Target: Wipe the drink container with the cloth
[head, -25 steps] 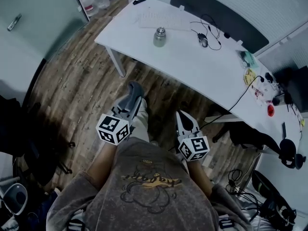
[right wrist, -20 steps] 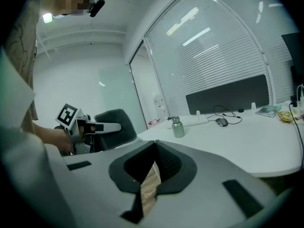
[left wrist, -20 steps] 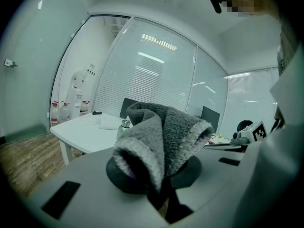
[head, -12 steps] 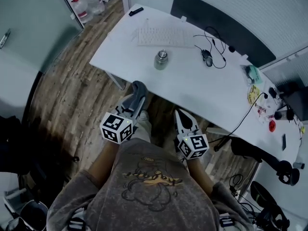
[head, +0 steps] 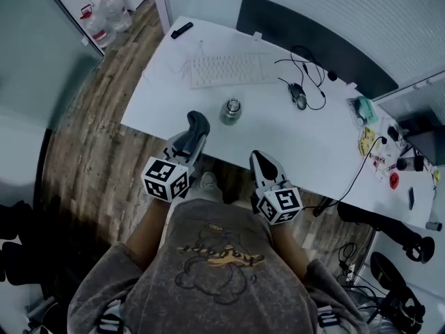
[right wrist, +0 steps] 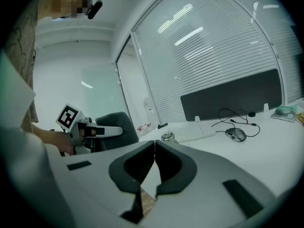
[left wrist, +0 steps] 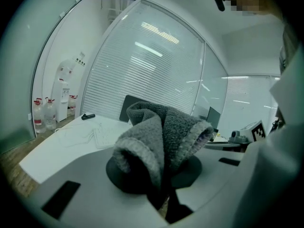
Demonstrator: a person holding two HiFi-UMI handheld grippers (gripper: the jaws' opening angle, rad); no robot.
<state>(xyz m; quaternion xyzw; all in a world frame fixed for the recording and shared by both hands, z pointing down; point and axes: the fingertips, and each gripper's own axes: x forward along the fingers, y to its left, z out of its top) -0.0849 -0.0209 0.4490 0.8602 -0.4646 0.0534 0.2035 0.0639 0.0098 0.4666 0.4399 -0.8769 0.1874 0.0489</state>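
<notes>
A small metal drink container (head: 231, 111) with a round lid stands on the white desk (head: 306, 141), near its front edge; it also shows in the right gripper view (right wrist: 167, 137). My left gripper (head: 197, 125) is shut on a folded grey cloth (left wrist: 159, 137), which bunches up over its jaws and reaches just over the desk's front edge, left of the container. My right gripper (head: 260, 164) is shut and holds nothing; its tip hangs at the desk's front edge, right of the container.
On the desk lie a white keyboard (head: 224, 69), a mouse (head: 297, 96) with a black cable, a black remote (head: 182, 30) and small items at the right end. A dark screen panel (head: 313, 40) backs the desk. Water bottles (head: 104, 16) stand on the wooden floor.
The desk and container have come closer in the head view. Both grippers now reach its front edge, where earlier they hung over the floor. Both stayed shut, the left still holding the cloth.
</notes>
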